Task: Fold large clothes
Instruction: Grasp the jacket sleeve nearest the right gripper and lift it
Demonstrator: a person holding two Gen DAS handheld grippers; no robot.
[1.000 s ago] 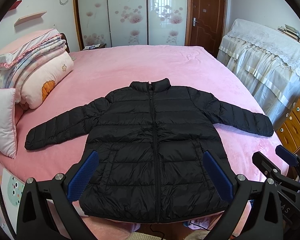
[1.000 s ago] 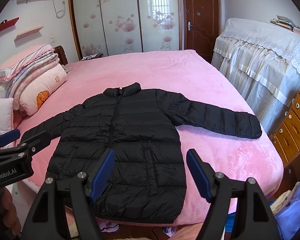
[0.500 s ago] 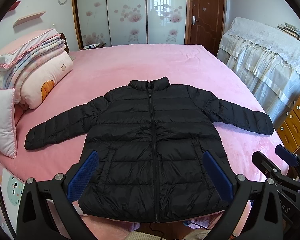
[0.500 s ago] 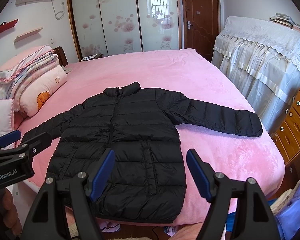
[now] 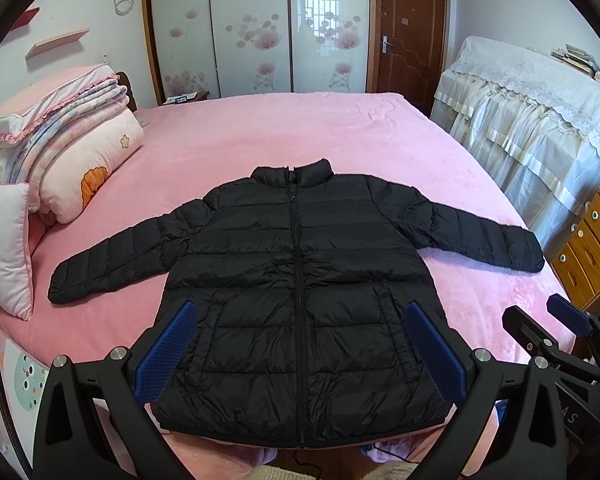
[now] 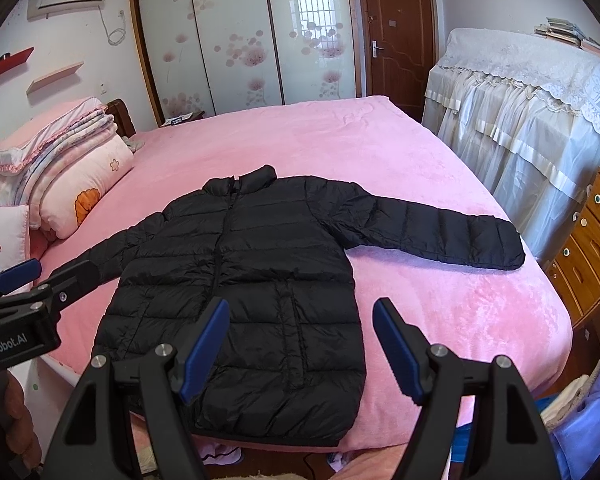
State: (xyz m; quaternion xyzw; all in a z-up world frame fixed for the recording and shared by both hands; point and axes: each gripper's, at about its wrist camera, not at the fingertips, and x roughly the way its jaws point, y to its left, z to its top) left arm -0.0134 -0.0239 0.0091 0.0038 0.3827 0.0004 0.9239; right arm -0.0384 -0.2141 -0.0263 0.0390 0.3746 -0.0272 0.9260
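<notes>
Black jacket (image 5: 300,280) lies flat, front up, zipped, sleeves spread, collar toward 12 o'clock, on the pink bed (image 5: 300,140); left view shows both cuffs, right view hides the 9 o'clock cuff behind the left gripper (image 6: 32,276). Left gripper and right gripper (image 6: 300,348) both spread wide, empty, hovering above the hem; nothing differs from a second ago. Folded quilts (image 5: 72,164) at 10 o'clock; wardrobe (image 5: 256,28) at 12; lace-covered furniture (image 5: 540,120) at 2.

One jacket (image 5: 300,280), one bed (image 5: 300,136), two tongs (image 5: 300,350) (image 6: 300,344) — two sleeves (image 5: 108,260) (image 5: 484,236).
</notes>
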